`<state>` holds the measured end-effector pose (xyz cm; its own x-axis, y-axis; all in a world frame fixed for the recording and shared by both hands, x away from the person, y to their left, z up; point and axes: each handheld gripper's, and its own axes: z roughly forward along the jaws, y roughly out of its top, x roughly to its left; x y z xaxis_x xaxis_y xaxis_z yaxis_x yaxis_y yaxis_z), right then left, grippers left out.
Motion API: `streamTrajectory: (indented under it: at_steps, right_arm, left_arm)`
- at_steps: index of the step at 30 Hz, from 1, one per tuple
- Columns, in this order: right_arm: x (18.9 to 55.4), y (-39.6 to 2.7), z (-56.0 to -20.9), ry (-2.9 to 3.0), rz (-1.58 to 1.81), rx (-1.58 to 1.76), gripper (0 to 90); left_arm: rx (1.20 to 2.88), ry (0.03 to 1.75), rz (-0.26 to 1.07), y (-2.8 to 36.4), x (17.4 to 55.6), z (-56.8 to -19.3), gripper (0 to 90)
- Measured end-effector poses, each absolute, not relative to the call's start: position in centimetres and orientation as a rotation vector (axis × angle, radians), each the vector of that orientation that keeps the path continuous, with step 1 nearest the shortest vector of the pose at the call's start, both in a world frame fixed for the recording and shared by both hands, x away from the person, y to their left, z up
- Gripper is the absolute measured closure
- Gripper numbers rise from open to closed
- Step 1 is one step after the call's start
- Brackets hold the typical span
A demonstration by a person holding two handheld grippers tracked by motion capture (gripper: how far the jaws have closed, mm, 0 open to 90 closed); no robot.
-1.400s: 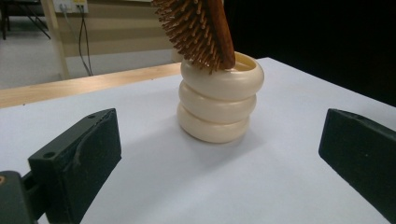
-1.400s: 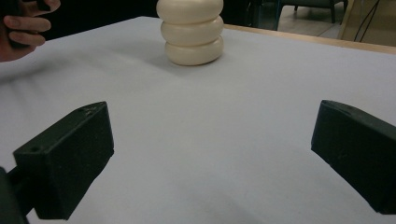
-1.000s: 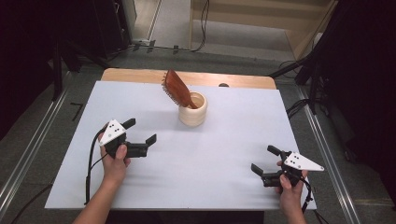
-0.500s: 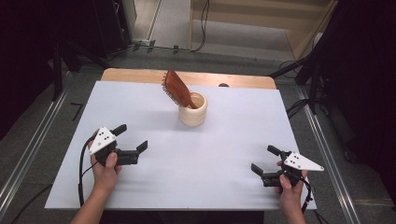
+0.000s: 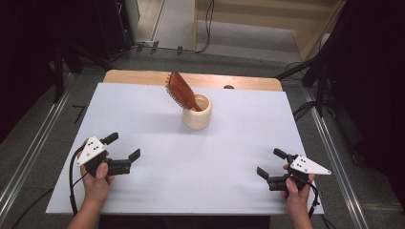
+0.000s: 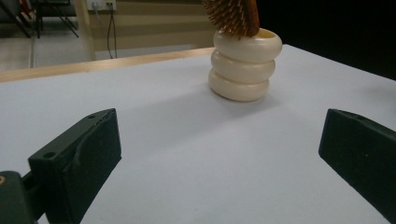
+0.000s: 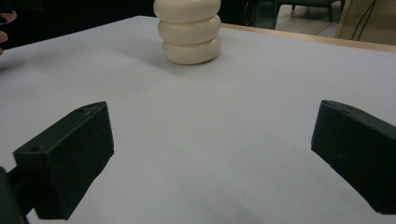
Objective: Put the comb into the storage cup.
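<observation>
1. Left gripper (image 5: 123, 151) has pulled back toward the near-left corner of the surface (image 5: 143, 109) vs 1 s ago, now farther from the cup (image 5: 197, 111); right gripper (image 5: 274, 163) hasn't shifted.
2. Left jaws: wide apart, nothing btwn them, holding nothing. In the left gripper view they frame bare white surface, w/ the cup well ahead, up and right of centre.
3. Right jaws: also wide apart, empty. In the right gripper view the cup (image 7: 189, 31) sits well ahead, left of centre.
4. Cup: cream, ribbed like three stacked rings, upright on the surface, toward the far edge near the middle. Both grippers well apart from it, one to each near side.
5. Hairbrush (image 5: 180, 90): reddish-brown wood, handle down inside the cup, head sticking out and leaning toward the far-left of the cup. Bristles (image 6: 227, 16) show pale tan in the left gripper view, resting vs the cup rim.
6. Person's hands grip each gripper body from the near edge; cables trail back.
</observation>
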<state>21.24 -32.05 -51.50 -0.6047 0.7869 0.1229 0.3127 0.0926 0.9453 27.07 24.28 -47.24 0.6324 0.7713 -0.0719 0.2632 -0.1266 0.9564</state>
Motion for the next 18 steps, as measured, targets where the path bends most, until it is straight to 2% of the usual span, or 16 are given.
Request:
streamTrajectory:
  at_steps: [18]
  right_arm:
    - [21.2, -32.1, -51.5, 1.956, 1.516, 1.09, 0.0]
  left_arm:
    - [1.697, 0.893, 0.565, 27.0, 25.7, -47.8, 0.0]
